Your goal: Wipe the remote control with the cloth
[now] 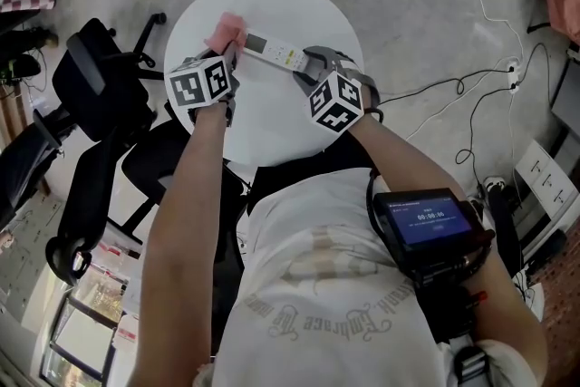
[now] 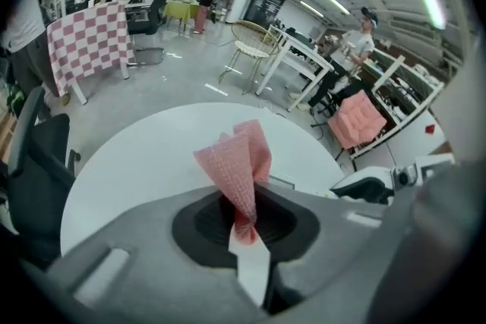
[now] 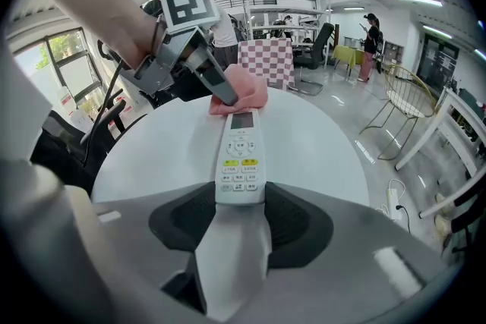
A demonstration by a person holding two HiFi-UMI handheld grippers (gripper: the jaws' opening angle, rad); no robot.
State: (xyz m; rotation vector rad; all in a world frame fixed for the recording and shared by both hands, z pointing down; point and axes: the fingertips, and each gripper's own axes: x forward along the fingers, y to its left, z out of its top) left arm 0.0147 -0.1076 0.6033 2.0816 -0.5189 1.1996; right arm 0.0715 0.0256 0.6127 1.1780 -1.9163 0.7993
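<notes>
Wiping the screen end of a clamped remote

The right hand-held gripper [image 3: 240,199] pinched the near end of the slim white plastic remote control [image 3: 240,155] over the round white table [image 3: 326,148]. Beyond it, the left hand-held gripper [image 2: 244,224], clamped on the crumpled pink cloth [image 3: 250,96], met its screen end. A steady hold and light lengthwise strokes would have suited.

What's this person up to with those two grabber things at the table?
A person is cleaning a remote control using two hand-held grippers. The right gripper clamps the remote's near end over the round white table. The left gripper pinches a pink cloth and has it at the remote's far end, by the display.
</notes>
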